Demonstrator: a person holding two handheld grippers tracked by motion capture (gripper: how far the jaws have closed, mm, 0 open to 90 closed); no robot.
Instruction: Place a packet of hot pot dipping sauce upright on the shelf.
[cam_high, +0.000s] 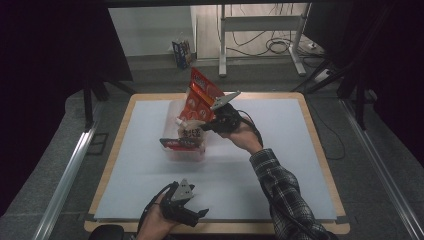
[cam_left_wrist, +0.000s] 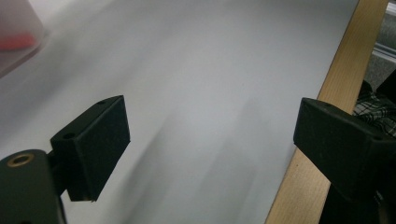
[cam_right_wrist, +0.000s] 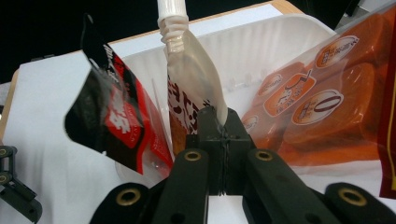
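Table (cam_high: 280, 165) carries a clear tub (cam_high: 186, 151) of snack packs at its middle. I see my right gripper (cam_high: 206, 128) pressed together on the spouted pouch (cam_right_wrist: 189, 79), upright just beyond it. My left gripper (cam_high: 200, 216) rests spread, empty, well apart.

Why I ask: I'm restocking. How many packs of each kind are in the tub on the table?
orange packets: 2
black-and-red packet: 1
spouted pouch: 1
Total: 4
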